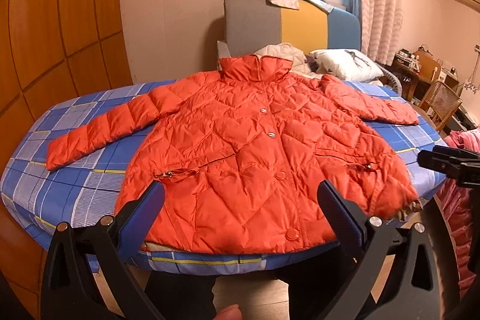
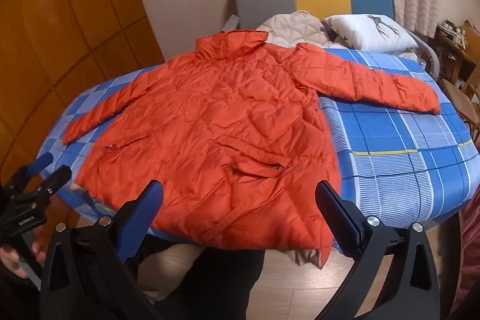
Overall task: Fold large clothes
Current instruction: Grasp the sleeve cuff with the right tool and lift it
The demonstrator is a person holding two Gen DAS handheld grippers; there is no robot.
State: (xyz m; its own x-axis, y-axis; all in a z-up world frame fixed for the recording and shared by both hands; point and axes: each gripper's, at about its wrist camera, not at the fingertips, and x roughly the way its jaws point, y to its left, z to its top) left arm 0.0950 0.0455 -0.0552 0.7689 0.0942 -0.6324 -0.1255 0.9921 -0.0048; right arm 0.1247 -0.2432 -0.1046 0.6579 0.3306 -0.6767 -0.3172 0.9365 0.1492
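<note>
An orange quilted jacket (image 1: 240, 146) lies flat and buttoned on a bed with a blue checked sheet (image 1: 75, 170), collar far, hem toward me, both sleeves spread outward. In the right wrist view the jacket (image 2: 216, 122) looks blurred, its hem hanging slightly over the near edge. My left gripper (image 1: 240, 194) hovers open above the hem with nothing between its fingers. My right gripper (image 2: 240, 194) is open too, over the lower right part of the jacket. The right gripper's body (image 1: 450, 164) shows at the left view's right edge, and the left gripper (image 2: 42, 170) at the right view's left edge.
A grey, yellow and blue headboard (image 1: 288, 23) stands behind the bed, with a white pillow (image 1: 345, 63) and beige quilted garment (image 2: 291, 26) by it. Orange wardrobe panels (image 1: 54, 29) line the left. A wicker chair (image 1: 441, 104) and desk stand right. Wooden floor (image 2: 285, 284) lies below.
</note>
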